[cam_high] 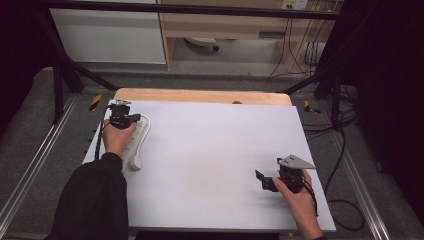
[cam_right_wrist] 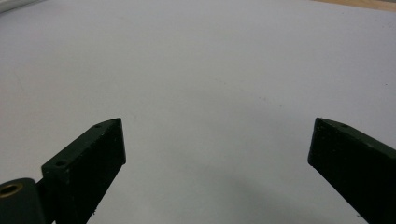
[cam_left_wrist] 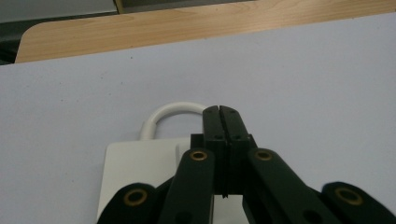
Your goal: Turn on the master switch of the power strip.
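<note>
A white power strip lies at the left of the white table top, its white cord curling in a loop at the far end. My left gripper sits over the strip's far end. In the left gripper view its jaws are pressed together with nothing between them, just above the strip's body and beside the cord loop. My right gripper rests near the front right of the table and points left. Its jaws stand wide apart over bare white surface.
A strip of bare wood shows along the table's far edge. A black frame and cables run around the table. White and wooden cabinets stand behind it.
</note>
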`<state>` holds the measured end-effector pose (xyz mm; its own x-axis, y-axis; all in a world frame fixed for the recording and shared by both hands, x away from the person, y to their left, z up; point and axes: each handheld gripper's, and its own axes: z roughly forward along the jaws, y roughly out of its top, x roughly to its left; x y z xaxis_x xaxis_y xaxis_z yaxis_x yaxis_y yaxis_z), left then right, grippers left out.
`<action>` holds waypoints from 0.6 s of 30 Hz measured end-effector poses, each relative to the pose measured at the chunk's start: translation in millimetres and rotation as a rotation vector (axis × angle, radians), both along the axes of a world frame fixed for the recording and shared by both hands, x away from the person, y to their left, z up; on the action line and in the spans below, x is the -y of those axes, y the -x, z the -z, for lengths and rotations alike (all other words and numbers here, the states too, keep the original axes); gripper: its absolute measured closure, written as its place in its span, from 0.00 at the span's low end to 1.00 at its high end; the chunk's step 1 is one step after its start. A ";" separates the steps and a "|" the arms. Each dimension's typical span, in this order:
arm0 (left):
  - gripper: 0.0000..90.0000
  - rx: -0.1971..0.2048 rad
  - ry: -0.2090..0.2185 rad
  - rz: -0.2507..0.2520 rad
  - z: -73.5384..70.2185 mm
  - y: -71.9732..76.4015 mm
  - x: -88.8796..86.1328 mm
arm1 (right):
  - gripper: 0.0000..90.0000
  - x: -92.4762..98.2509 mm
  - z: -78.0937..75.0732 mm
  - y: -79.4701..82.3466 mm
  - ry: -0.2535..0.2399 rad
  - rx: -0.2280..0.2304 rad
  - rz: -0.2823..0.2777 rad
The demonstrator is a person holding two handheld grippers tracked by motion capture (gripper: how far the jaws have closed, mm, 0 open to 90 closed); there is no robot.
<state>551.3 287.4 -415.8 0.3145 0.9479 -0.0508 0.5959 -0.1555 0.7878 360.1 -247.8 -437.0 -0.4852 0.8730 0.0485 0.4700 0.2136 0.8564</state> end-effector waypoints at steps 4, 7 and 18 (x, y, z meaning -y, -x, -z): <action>1.00 0.006 -0.001 -0.001 -1.0 0.5 0.3 | 0.05 0.5 -0.3 0.5 0.000 0.002 0.000; 1.00 0.011 0.000 -0.005 -2.0 0.9 0.6 | 0.05 0.6 -0.6 0.6 0.001 0.004 0.001; 1.00 0.035 0.023 -0.001 -7.7 3.9 2.1 | 0.05 0.4 -0.9 0.5 0.000 0.005 0.001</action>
<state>547.5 285.3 -408.1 0.3153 0.9470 -0.0615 0.5678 -0.1364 0.8118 359.6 -248.2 -436.1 -0.4845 0.8736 0.0458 0.4656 0.2131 0.8590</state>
